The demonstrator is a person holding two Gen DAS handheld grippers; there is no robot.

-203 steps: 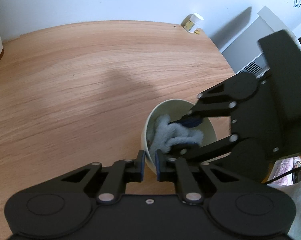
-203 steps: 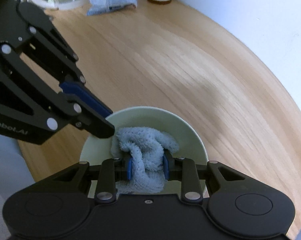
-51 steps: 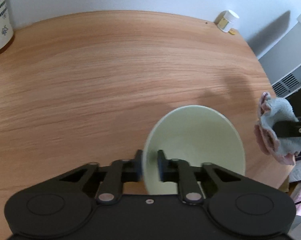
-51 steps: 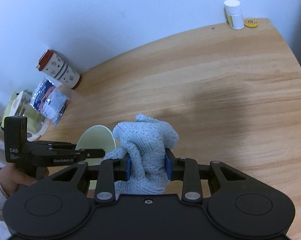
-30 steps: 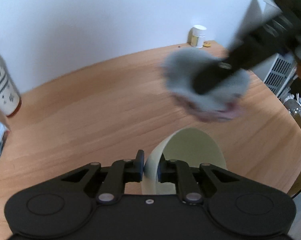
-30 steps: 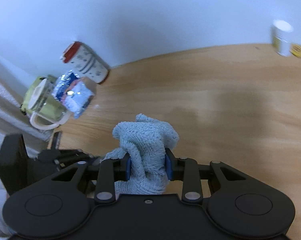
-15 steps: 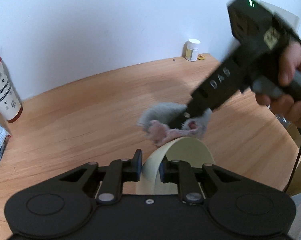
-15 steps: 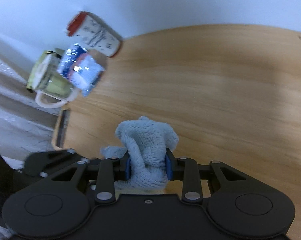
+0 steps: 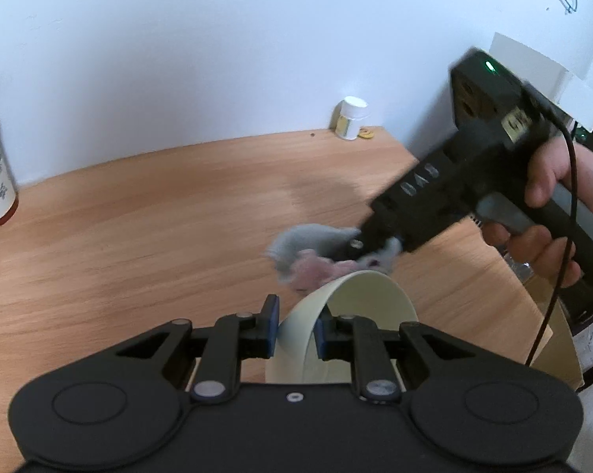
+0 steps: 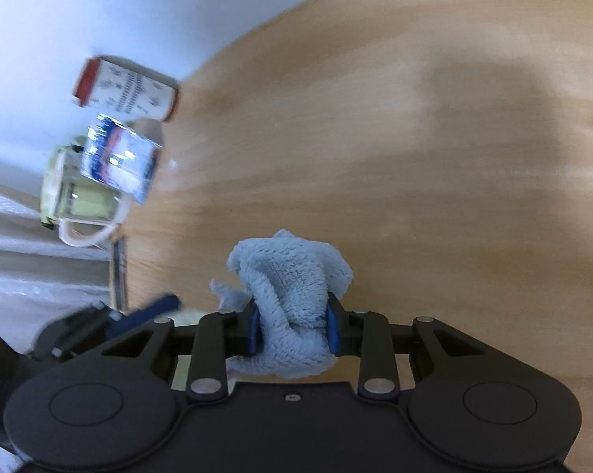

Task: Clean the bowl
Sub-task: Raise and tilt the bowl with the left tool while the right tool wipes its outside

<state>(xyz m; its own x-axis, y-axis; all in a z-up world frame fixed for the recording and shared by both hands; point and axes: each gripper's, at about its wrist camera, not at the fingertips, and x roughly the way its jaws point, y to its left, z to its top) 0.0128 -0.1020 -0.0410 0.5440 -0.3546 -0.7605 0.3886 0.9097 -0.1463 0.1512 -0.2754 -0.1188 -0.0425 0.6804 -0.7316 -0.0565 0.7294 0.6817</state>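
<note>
Pale green bowl (image 9: 369,307) being held up off the wooden table (image 9: 138,213), tilted on edge, rim pinched in the narrow left gripper (image 9: 295,329). Blue fluffy cloth (image 10: 292,311) being squeezed in the right gripper (image 10: 293,331), hovering at the far rim of the bowl. Risking, by judgement: pushing the cloth hard against the tilted wall and twisting the rim out of that thin pinch, dropping the bowl onto the table; or wiping only the edge, missing the bottom.
</note>
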